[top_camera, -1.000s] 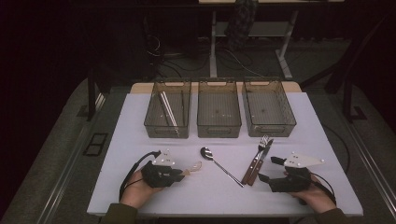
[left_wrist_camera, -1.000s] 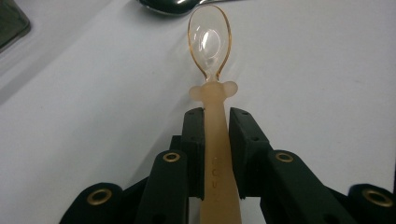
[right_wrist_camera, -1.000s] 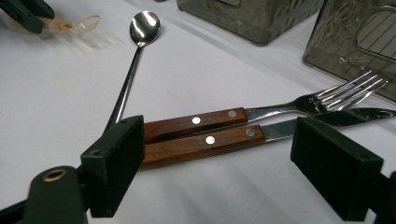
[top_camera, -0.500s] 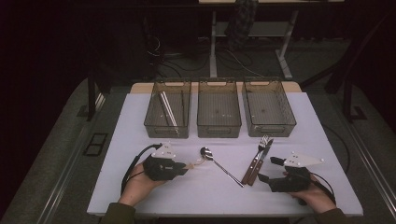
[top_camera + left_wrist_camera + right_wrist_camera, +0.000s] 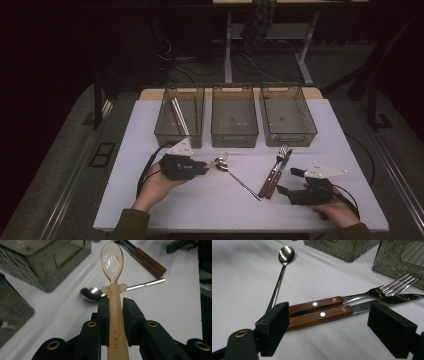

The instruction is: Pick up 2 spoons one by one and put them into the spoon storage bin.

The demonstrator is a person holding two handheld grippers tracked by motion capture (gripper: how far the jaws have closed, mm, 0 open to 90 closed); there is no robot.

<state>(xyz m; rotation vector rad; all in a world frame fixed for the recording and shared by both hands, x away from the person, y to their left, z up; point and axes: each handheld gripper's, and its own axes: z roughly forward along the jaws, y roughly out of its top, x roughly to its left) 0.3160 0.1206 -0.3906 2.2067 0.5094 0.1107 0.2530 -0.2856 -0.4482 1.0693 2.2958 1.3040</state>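
Left gripper view shows us the left gripper (image 5: 115,312) clamped narrowly on the pale handle of a translucent amber baby spoon (image 5: 113,277); the handle runs straight between the two pads and the clear bowl juts out well past the tips, off the table. Compared with a second ago, we see in the high view that this gripper (image 5: 202,168) has travelled from near the front left of the table toward its middle, and the baby spoon's bowl now hangs just over the bowl of the long steel spoon (image 5: 239,175), which lies slanted at mid-table and has not shifted.

On the other side, the right gripper (image 5: 327,325) stands wide, holding nothing, unmoved near the front right corner. Between and just beyond its pads lie the wooden-handled fork (image 5: 352,298) and the wooden-handled knife (image 5: 342,312), side by side and touching, both flat on the white table (image 5: 320,210).

Along the far edge sit three clear bins; the left bin (image 5: 180,116) holds pale chopsticks (image 5: 179,116).
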